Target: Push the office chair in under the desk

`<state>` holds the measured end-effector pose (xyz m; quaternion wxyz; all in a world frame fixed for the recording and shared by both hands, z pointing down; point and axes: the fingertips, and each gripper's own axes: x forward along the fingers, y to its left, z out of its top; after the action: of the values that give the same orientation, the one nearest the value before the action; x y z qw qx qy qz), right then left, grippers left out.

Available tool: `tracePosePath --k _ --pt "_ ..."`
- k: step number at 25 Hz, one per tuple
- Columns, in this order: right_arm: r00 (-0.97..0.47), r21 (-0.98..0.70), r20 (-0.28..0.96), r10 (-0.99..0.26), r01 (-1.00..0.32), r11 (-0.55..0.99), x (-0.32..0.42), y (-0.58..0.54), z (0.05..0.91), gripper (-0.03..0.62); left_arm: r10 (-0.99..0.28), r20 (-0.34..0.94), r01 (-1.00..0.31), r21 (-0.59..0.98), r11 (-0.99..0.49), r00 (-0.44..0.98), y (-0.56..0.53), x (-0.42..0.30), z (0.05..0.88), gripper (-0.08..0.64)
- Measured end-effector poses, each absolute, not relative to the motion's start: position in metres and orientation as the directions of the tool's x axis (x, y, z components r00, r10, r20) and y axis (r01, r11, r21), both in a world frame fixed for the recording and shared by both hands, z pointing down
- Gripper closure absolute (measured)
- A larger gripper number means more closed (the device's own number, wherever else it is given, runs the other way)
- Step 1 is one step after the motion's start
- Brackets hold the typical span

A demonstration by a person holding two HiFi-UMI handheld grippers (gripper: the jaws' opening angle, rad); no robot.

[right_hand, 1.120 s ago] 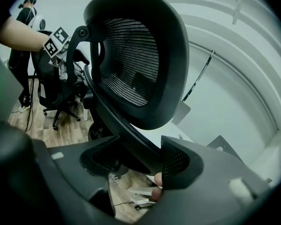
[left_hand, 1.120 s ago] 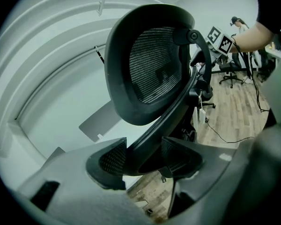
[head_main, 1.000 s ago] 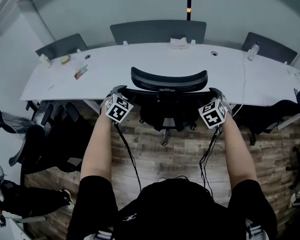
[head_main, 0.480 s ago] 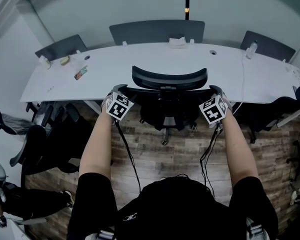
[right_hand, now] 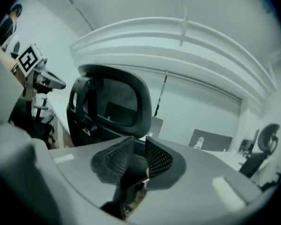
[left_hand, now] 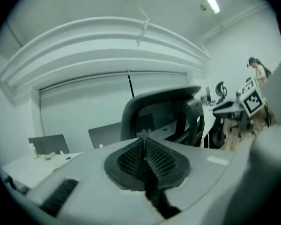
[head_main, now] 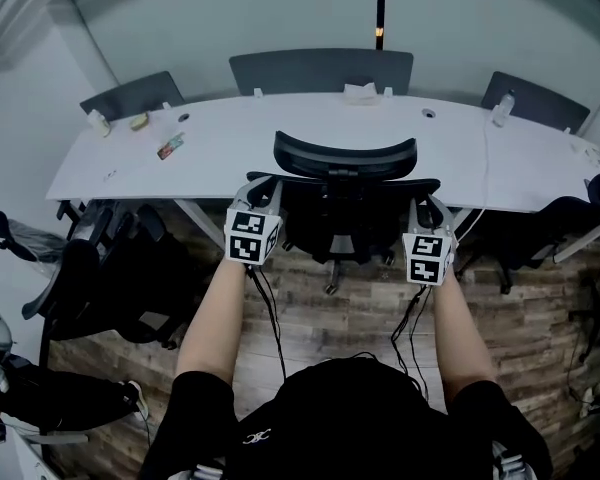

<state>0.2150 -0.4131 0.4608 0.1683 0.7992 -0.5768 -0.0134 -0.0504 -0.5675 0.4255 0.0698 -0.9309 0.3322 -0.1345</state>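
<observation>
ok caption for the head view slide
Left gripper and right gripper, empty jaws just closing, behind the black office chair at the white desk.

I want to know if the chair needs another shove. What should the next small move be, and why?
Probably just draw both grippers back and stop. The office chair already looks tucked under the desk, backrest at its edge. The left gripper and right gripper are off it; their jaws have just been closing, with nothing between them.
</observation>
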Motion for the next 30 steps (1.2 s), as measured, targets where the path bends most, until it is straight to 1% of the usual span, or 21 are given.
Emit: tracePosePath --k 1,2,3,6,8,10,16,23,30 --pt "0.331 0.241 0.154 -0.931 -0.926 -0.290 0.205 -0.406 0.455 0.533 -0.639 0.162 -0.616 -0.173 -0.768 0.752 -0.554 -0.051 0.417 0.555" --pt "0.322 0.204 0.137 -0.937 -0.934 -0.292 0.193 -0.401 0.449 0.568 -0.641 0.133 -0.627 -0.130 -0.768 0.756 -0.540 -0.052 0.411 0.554" --pt "0.309 0.173 0.121 -0.943 -0.942 -0.286 0.181 -0.396 0.442 0.584 -0.643 0.119 -0.635 -0.096 -0.766 0.757 -0.527 -0.052 0.407 0.554" --pt "0.257 0.080 0.084 -0.963 -0.965 -0.250 0.150 -0.382 0.421 0.586 -0.639 0.127 -0.637 -0.062 -0.768 0.759 -0.484 -0.048 0.409 0.552" --pt "0.221 0.008 0.079 -0.972 -0.975 -0.221 0.133 -0.371 0.413 0.586 -0.629 0.144 -0.628 -0.060 -0.776 0.764 -0.456 -0.043 0.414 0.552" --pt "0.191 -0.024 0.081 -0.978 -0.981 -0.194 0.119 -0.362 0.410 0.586 -0.622 0.157 -0.624 -0.040 -0.780 0.767 -0.433 -0.040 0.419 0.552" --pt "0.158 0.006 0.094 -0.983 -0.987 -0.159 0.099 -0.354 0.408 0.586 -0.599 0.181 -0.613 0.027 -0.790 0.780 -0.405 -0.034 0.422 0.552" --pt "0.154 0.031 0.110 -0.982 -0.988 -0.152 0.093 -0.351 0.414 0.586 -0.609 0.184 -0.618 -0.007 -0.786 0.772 -0.400 -0.030 0.420 0.552" --pt "0.145 0.046 0.112 -0.983 -0.989 -0.141 0.091 -0.353 0.414 0.586 -0.603 0.188 -0.616 0.018 -0.787 0.775 -0.401 -0.028 0.419 0.552"
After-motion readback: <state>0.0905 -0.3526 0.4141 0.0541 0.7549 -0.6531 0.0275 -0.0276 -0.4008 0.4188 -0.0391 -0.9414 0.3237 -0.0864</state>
